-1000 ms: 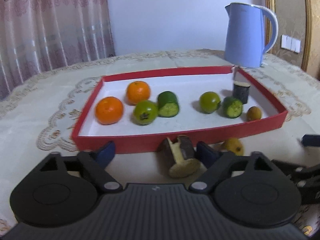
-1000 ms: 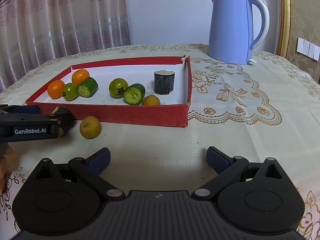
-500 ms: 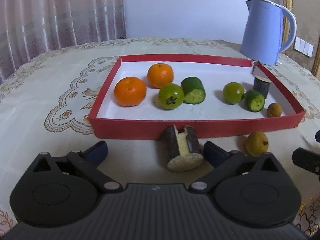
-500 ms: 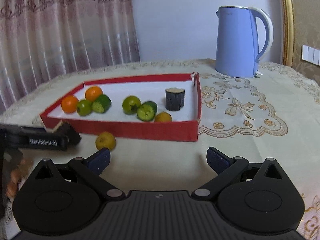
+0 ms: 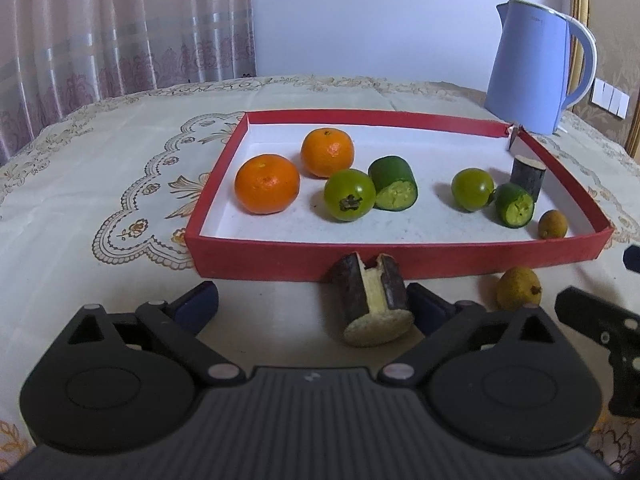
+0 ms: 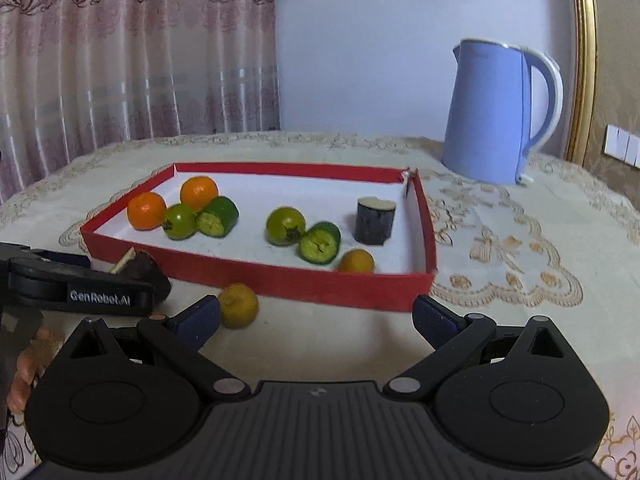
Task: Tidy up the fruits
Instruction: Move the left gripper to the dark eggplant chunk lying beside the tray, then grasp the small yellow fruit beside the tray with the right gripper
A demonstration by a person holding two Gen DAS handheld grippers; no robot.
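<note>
Tray (image 5: 256, 258) mostly filled; eggplant chunk (image 5: 370, 300), yellow fruit (image 6: 238, 305) left on surface. Left claw (image 5: 312, 304), right claw (image 6: 316, 316) wide, empty.

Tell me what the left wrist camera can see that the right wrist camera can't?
Only the left view shows the pale cut face of the dark eggplant chunk and its own open left gripper around it. Only the right view shows the open right gripper whole and a bit of the person's hand. Both show the red tray, two oranges, the loose yellow fruit and the blue kettle.
</note>
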